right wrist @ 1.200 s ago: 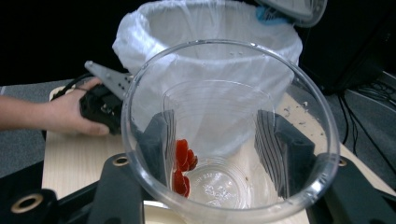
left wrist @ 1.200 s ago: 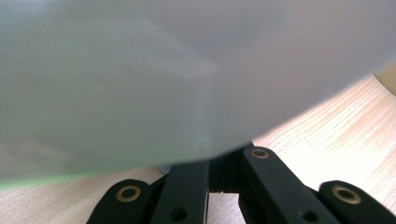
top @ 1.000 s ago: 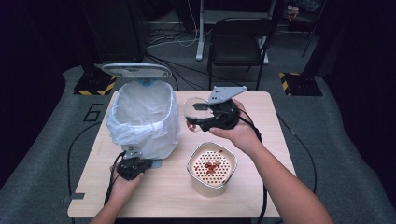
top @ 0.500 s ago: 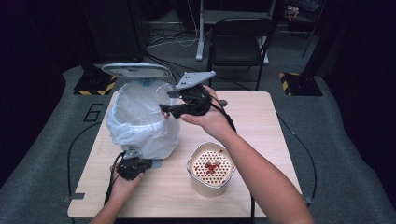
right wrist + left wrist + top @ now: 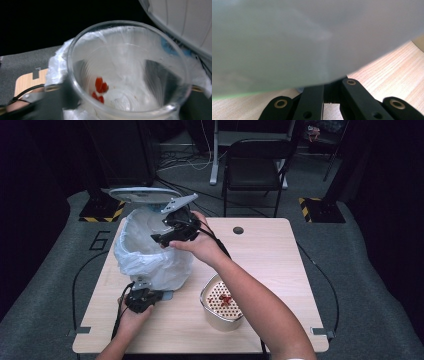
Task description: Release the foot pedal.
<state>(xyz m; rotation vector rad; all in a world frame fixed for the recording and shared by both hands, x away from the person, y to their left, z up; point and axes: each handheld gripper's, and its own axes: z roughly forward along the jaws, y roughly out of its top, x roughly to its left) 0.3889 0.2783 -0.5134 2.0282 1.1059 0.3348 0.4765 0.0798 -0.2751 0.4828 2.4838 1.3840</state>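
A bin lined with a white bag (image 5: 150, 262) stands at the table's left, its lid (image 5: 145, 195) raised. My right gripper (image 5: 159, 239) hangs over the bin's mouth with a clear plastic cup (image 5: 156, 222) tipped toward the bag. In the right gripper view the cup (image 5: 125, 75) sits between the jaws, which have just been opening and still touch its sides. Red bits (image 5: 100, 86) show through it against the bag. My left gripper (image 5: 142, 300) rests shut at the bin's foot. The bag (image 5: 299, 37) hangs just above its jaws.
A beige pot with a perforated insert (image 5: 222, 302) and a few red bits stands near the table's front, right of the bin. The wooden table (image 5: 280, 255) has a round hole at the back. A black chair (image 5: 255, 165) stands behind the table.
My right gripper has carried the cup leftward from the middle of the table to above the bin's open bag. The left gripper has stayed at the bin's foot.
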